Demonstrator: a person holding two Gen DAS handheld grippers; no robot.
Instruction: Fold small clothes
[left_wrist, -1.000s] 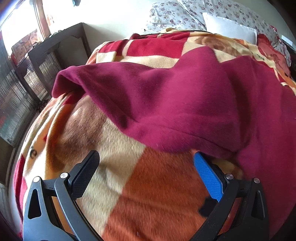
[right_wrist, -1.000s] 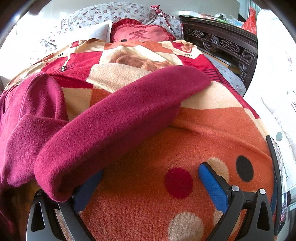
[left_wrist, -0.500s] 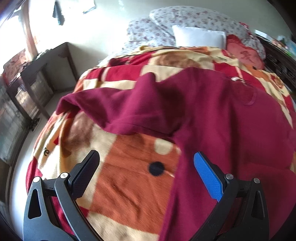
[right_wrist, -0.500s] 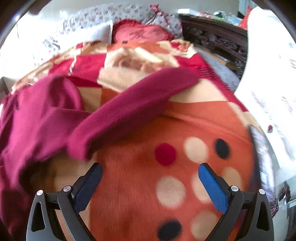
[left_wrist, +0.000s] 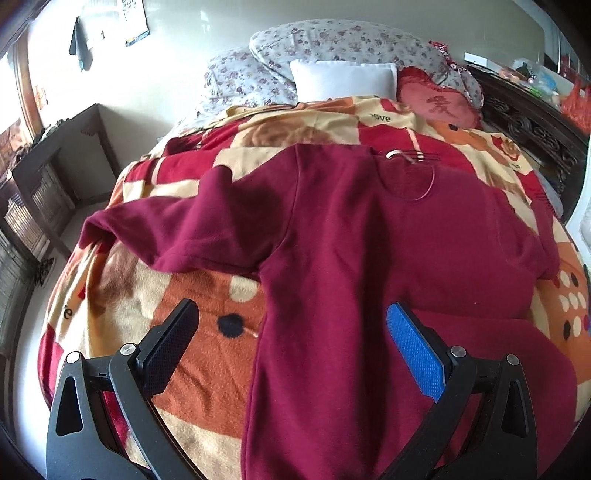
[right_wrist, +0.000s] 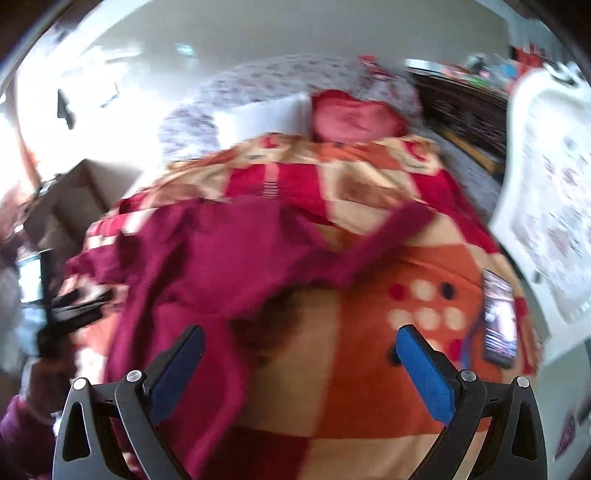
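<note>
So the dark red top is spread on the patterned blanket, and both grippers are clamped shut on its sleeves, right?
Not quite. The dark red top does lie on the patterned blanket, but the left gripper and right gripper are open and hold nothing, as both wrist views show.

- A maroon fleece sweater (left_wrist: 369, 236) lies spread front-up on the patterned blanket of a bed (left_wrist: 207, 373).
- One sleeve (left_wrist: 177, 236) stretches sideways, neckline toward the pillows.

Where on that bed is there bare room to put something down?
Bare blanket lies left of the maroon top, below its spread sleeve. The pillows crowd the head end, and a phone sits near the right edge.
</note>
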